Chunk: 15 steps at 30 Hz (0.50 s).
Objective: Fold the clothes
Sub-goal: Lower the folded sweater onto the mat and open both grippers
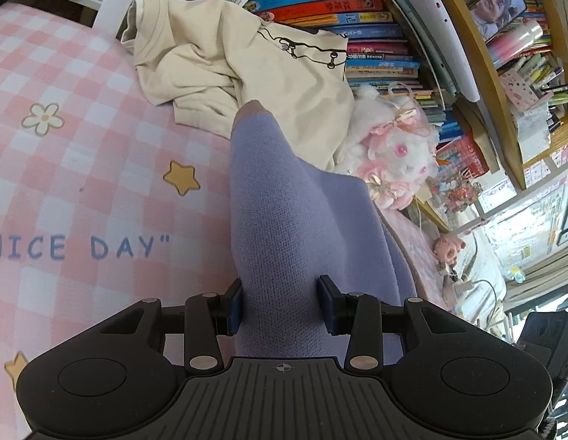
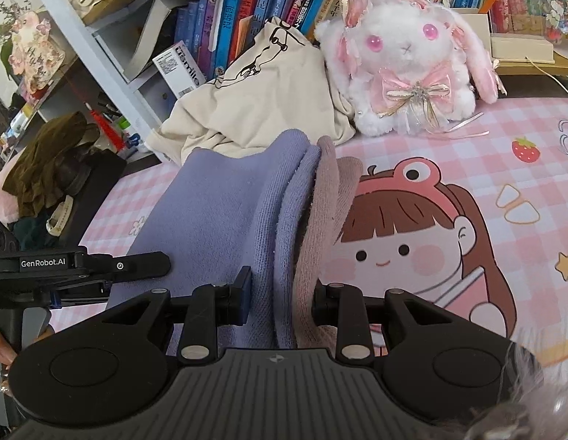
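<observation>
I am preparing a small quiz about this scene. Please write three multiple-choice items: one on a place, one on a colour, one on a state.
1. Where is the plush rabbit?
A. beside the cream shirt
B. on the floor
C. in a gripper

2. What colour is the held garment?
A. green
B. lilac
C. red

3. What is the right gripper's state?
A. open, empty
B. out of view
C. shut on the garment

Answers:
1 A: the rabbit sits by the shirt.
2 B: the garment is lilac.
3 C: cloth fills the right gripper; the left gripper likewise.
</observation>
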Motion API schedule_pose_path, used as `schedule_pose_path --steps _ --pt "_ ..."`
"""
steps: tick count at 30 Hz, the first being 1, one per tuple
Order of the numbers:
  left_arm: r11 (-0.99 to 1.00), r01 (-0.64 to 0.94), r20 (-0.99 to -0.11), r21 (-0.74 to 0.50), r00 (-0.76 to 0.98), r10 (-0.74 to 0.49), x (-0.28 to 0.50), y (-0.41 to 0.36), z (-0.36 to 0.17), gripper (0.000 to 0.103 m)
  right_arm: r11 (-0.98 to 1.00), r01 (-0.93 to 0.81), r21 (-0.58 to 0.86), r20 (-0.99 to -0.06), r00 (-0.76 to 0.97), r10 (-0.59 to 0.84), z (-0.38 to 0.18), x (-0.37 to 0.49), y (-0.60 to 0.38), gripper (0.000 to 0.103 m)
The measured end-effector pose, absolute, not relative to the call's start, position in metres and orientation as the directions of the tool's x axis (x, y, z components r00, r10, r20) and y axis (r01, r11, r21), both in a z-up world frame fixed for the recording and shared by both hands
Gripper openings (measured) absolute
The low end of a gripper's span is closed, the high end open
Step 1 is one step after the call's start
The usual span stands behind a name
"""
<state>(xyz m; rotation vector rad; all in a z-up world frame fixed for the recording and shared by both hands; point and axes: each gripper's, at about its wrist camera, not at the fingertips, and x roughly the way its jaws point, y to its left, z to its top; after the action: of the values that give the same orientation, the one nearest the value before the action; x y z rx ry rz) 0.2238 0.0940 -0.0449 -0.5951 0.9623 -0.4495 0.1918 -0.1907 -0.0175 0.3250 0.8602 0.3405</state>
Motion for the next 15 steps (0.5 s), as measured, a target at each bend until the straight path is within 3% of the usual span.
schedule_pose_path --steps 8,12,15 --pt "0.770 0.079 -0.651 -0.633 0.484 -0.584 0.236 0.095 -0.061 0.041 0.900 -0.147 0.410 -0.702 0.579 0.414 -0.033 0.206 -0.188 0.028" --pt "0.773 0.039 -0.663 -0.633 0.488 -0.568 0.235 0.098 -0.074 0.050 0.885 -0.113 0.452 -0.711 0.553 0.434 -0.052 0.208 -0.196 0.041" --pt "0.788 0.041 -0.672 -0.615 0.497 -0.550 0.225 0.103 -0.068 0.055 0.863 -0.083 0.499 -0.700 0.548 0.457 -0.053 0.202 -0.209 0.044"
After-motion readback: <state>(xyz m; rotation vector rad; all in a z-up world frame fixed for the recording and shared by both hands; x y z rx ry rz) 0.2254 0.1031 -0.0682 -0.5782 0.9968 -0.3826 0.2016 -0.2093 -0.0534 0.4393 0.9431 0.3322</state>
